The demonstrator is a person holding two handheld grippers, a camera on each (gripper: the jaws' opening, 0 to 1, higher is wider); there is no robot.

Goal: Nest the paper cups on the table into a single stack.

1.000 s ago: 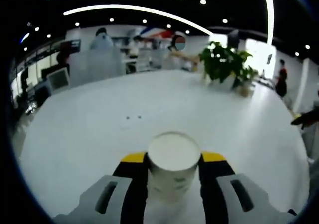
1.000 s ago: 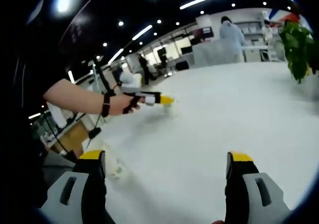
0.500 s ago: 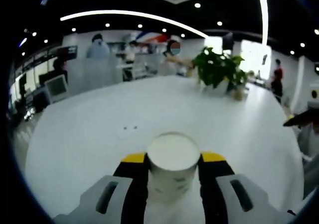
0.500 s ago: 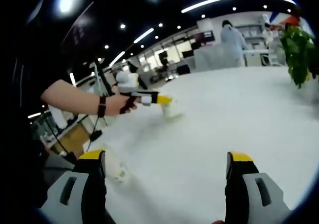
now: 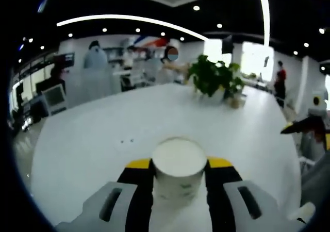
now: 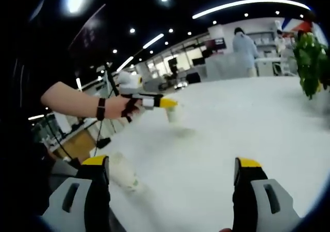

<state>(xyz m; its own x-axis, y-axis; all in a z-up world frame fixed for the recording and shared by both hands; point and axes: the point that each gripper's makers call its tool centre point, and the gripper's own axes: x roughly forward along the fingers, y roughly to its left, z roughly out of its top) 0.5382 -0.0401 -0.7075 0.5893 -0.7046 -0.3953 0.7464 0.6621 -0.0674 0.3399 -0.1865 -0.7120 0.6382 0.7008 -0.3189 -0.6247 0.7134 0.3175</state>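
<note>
Left gripper (image 5: 179,166): clenched on a white paper cup (image 5: 178,165), yellow-tipped black jaws pressing both sides of the cup wall; cup upright, open mouth facing up, faint print on its side.
Held cup place: lifted above the big white round table (image 5: 103,139), its shadow on the tabletop below it in the right gripper view (image 6: 174,114).
Left gripper from the side: seen in the right gripper view (image 6: 167,104), held by a person's hand (image 6: 124,107) with a dark wrist strap on a bare forearm.
Right gripper (image 6: 172,170): released, jaws spread wide apart, nothing between them, just bare tabletop.
Second white paper cup (image 6: 124,173): lying tilted on the table, just beside the right gripper's left jaw, nearer the table edge than the held cup.
Green leafy potted plant (image 5: 210,78): on the far side of the table from the held cup; also at the right edge of the right gripper view (image 6: 312,62).
Background: people standing beyond the table's far edge, ceiling strip lights, too blurred for more.
</note>
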